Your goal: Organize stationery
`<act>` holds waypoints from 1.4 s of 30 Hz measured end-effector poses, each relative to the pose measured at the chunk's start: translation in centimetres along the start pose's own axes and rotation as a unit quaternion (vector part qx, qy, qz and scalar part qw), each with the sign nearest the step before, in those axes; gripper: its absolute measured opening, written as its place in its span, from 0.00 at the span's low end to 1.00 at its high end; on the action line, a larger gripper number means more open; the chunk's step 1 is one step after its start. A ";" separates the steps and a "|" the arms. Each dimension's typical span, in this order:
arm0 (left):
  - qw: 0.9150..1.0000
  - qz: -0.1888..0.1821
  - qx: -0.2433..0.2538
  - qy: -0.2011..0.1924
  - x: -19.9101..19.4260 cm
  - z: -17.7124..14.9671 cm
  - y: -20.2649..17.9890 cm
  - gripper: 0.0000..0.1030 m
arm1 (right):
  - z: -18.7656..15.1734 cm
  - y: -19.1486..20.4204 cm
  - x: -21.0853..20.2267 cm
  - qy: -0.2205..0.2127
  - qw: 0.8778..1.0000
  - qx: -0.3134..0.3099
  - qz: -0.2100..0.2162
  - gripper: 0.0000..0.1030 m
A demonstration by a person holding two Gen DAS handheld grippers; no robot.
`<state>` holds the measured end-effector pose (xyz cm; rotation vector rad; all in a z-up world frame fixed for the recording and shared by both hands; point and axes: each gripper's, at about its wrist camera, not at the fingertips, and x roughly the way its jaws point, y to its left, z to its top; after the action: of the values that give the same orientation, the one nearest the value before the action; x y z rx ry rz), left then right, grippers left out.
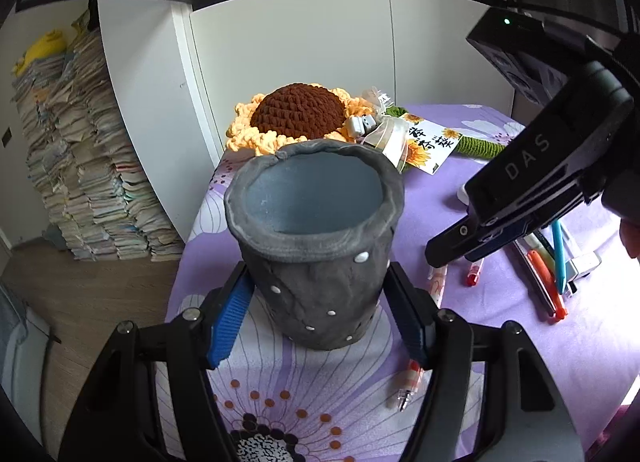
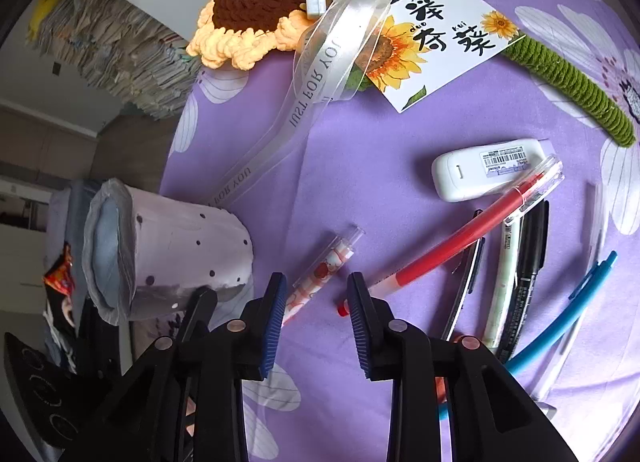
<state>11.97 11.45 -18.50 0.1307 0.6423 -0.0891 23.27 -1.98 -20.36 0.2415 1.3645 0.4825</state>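
— Purple floral cloth (image 2: 360, 134) covers the table, its far edges cut off by the round lens; what stands on it?

— A grey clay pen cup (image 1: 316, 246), lumpy-rimmed, dotted with white studs, empty as far as its mouth shows, upright at the cloth's left edge. The left gripper (image 1: 320, 322) is clamped on its base; the foot is partly hidden by the pads.

— And the right gripper (image 2: 316, 302)?

— Jaws apart, nothing pinched, poised above a patterned pen (image 2: 320, 274) and a red pen (image 2: 448, 242), both partly hidden behind its fingers. More pens lie to the right, their ends hidden by the tool.
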 end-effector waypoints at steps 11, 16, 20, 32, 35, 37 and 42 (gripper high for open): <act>0.999 -0.027 -0.022 0.006 0.6 0.3 0.4 0.65 | 1.0 1.9 1.5 -0.012 0.999 0.001 -0.042 0.44; 0.999 -0.027 -0.022 0.006 0.5 0.2 0.4 0.64 | 0.8 2.9 1.7 -0.028 0.994 -0.055 -0.089 0.12; 0.999 -0.025 -0.025 0.006 0.6 0.2 0.6 0.71 | 0.3 2.7 -0.2 -0.056 0.993 -0.069 -0.080 0.11; 0.999 -0.013 -0.044 -0.019 -0.3 0.2 1.1 0.72 | -3.3 6.2 -11.8 -0.216 0.968 -0.126 -0.012 0.11; 0.998 -0.020 -0.049 -0.020 -0.2 0.3 1.2 0.63 | -4.0 8.6 -14.2 -0.258 0.954 -0.154 -0.003 0.11; 0.998 -0.021 -0.049 -0.020 -0.1 0.4 1.2 0.63 | -4.1 10.2 -15.2 -0.279 0.944 -0.174 -0.002 0.11; 0.999 -0.027 -0.037 -0.019 -0.2 0.4 0.8 0.63 | -4.2 12.5 -16.2 -0.293 0.934 -0.205 0.005 0.11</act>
<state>12.12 12.17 -18.02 0.0391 0.6112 -0.1196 14.76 1.01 -1.51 0.0376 0.6587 0.6314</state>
